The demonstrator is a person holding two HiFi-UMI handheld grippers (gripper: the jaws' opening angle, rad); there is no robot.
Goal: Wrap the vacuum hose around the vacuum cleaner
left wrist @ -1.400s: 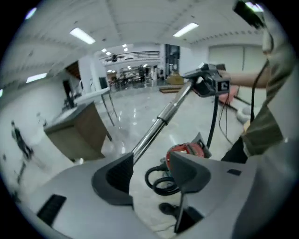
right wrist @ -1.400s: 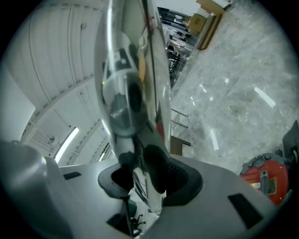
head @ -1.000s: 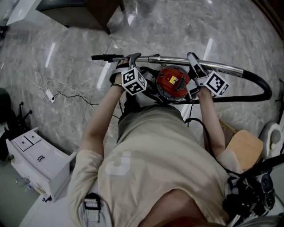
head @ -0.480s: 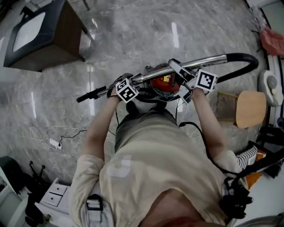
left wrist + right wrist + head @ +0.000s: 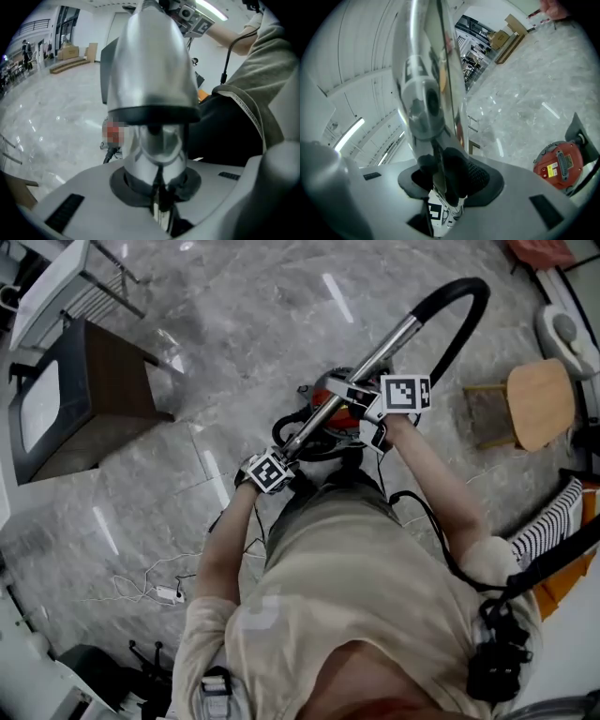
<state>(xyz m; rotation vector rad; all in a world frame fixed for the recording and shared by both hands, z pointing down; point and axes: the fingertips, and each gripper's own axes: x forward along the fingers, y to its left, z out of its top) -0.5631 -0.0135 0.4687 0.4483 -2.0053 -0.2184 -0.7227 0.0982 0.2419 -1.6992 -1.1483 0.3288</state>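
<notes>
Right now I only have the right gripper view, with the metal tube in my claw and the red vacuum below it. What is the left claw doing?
Observer: The left claw has just been closing its jaws, and the near end of the metal tube is between them.
Operator: Where does the hose run?
Observer: The black hose arches off the tube's far end and bends back down toward the right claw.
Operator: Is anything close on that side?
Observer: A wooden stool stands beyond the arch, apart from the hose.
</notes>
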